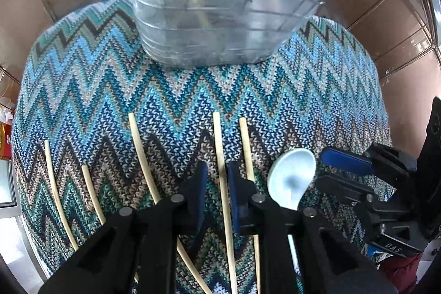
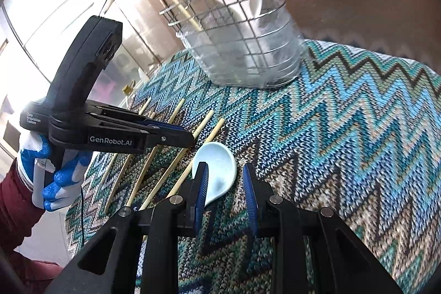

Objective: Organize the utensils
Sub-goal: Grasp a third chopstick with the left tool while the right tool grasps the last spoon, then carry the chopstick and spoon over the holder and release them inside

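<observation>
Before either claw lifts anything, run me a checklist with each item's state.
1. Chopstick lies between the left claw's jaws: ok.
2. Left claw pinching that chopstick: not ok, a gap shows beside it.
3. Neighbouring chopstick clear of the left claw: cannot tell, it runs under one finger.
4. Right claw gripping the spoon: not ok, its jaws stand open around the bowl.
5. Claws apart from each other: ok, the spoon lies between them.
6. Basket upright, top open: ok, with chopsticks and a spoon already in it.
</observation>
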Action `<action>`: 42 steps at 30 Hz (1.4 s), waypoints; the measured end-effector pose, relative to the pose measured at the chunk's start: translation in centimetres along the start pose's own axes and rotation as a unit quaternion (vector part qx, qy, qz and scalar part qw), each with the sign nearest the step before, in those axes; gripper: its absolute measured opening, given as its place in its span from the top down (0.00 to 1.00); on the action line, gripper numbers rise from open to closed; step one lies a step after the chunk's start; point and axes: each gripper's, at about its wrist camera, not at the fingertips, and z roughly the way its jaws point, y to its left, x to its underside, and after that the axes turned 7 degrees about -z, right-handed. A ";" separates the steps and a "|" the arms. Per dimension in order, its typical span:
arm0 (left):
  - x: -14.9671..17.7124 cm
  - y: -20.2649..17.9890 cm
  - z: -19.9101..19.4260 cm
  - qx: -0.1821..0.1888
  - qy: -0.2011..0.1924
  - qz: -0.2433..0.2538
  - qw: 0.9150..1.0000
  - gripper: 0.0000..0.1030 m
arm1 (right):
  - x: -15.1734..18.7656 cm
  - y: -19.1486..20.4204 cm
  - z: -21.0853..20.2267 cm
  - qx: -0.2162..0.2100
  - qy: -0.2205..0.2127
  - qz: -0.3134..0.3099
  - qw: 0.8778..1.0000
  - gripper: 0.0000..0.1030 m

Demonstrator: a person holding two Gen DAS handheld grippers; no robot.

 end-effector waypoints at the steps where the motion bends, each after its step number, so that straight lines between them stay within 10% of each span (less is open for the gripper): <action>1: -0.1 0.0 0.2 0.000 0.004 0.001 1.000 0.89 | -0.2 0.0 0.4 -0.003 0.005 -0.003 1.000 0.74; 13: -1.1 -1.0 1.9 -0.001 0.004 0.005 1.000 0.95 | -1.3 0.1 4.0 -0.028 0.044 -0.036 0.998 0.91; 29: 4.9 0.5 -8.6 0.068 -0.145 -0.020 0.987 0.96 | 1.0 4.2 -6.5 0.064 -0.053 -0.053 0.995 0.93; 36: 7.1 1.6 -14.5 0.087 -0.209 -0.032 0.973 0.96 | 0.4 7.3 -11.0 0.113 -0.101 -0.055 0.987 0.93; 42: 6.7 1.0 -21.5 0.099 -0.312 -0.023 0.945 0.96 | -2.7 9.9 -16.0 0.184 -0.182 -0.060 0.964 0.93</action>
